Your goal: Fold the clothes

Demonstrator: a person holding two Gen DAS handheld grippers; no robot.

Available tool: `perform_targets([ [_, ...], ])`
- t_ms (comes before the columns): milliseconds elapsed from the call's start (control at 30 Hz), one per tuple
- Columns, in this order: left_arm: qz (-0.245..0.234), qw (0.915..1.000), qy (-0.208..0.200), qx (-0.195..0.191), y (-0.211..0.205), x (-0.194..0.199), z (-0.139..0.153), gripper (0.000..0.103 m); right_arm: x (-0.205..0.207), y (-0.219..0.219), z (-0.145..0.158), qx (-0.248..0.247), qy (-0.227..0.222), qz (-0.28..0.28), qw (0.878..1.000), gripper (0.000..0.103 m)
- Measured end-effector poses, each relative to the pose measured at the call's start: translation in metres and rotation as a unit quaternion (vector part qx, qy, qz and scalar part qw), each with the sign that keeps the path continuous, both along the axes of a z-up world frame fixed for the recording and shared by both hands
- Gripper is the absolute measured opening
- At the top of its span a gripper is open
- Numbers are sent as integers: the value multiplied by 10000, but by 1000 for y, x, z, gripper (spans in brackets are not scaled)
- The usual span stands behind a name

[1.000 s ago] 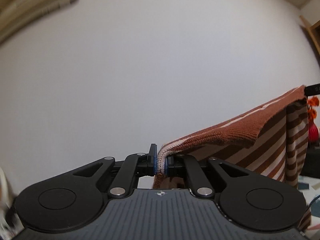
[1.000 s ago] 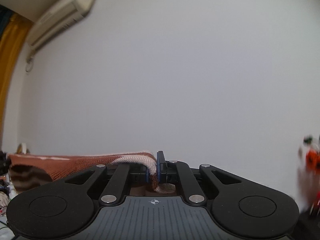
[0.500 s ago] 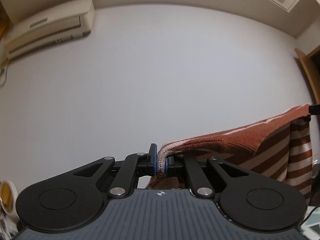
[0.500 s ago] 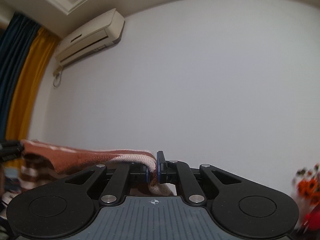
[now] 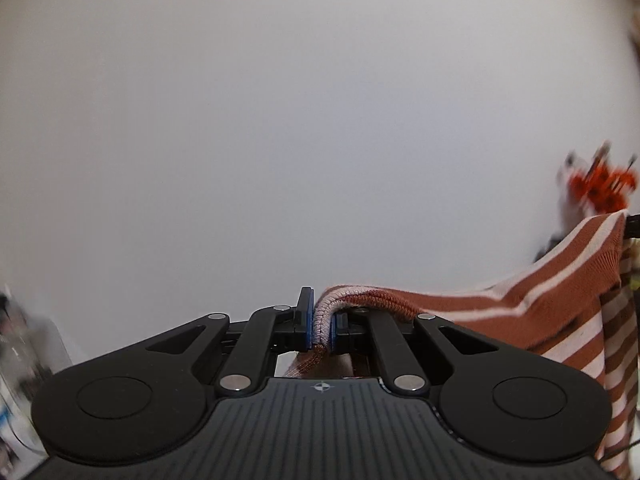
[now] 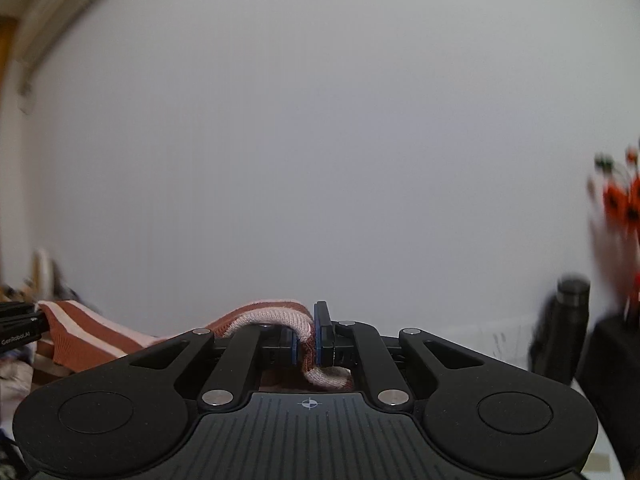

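Now both jaws stay clamped on the striped garment (image 5: 540,292) — views tipped lower.

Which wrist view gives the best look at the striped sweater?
The left wrist view: the striped sweater stretches from the left gripper to the frame's right edge, stripes clear. The right wrist view shows only a short band running left from the right gripper.

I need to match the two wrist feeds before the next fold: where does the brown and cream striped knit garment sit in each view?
Left wrist view: the brown and cream striped knit garment runs from the centre jaws to the right edge, hanging there.
Right wrist view: it runs from the centre jaws to the left edge.
Shared landmark: blurred orange flowers, right side in both.
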State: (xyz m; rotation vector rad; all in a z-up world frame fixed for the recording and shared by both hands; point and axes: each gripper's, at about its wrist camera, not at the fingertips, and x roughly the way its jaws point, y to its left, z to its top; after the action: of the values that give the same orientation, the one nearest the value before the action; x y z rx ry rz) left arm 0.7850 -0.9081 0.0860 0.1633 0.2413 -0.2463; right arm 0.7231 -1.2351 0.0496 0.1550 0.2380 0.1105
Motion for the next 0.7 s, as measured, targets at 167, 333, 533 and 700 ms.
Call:
perform_targets([
  [167,180,9944,951,428,-54,85,-95,8,83,-10,-95,-111,955,-130,9953,6],
  [333,374,9856,1450,786,-90,140,-163,8,143,-22,-151,12,1516,-52,9884,6],
  [533,522,9842,1573,626,-102,203,-166,8,201,-38,-163,-194,1489,-193,9885,6],
  [700,522,9656,2460,657,-118,223,-203,10,249,-41,-209,-448,2011,-259,9782,6],
])
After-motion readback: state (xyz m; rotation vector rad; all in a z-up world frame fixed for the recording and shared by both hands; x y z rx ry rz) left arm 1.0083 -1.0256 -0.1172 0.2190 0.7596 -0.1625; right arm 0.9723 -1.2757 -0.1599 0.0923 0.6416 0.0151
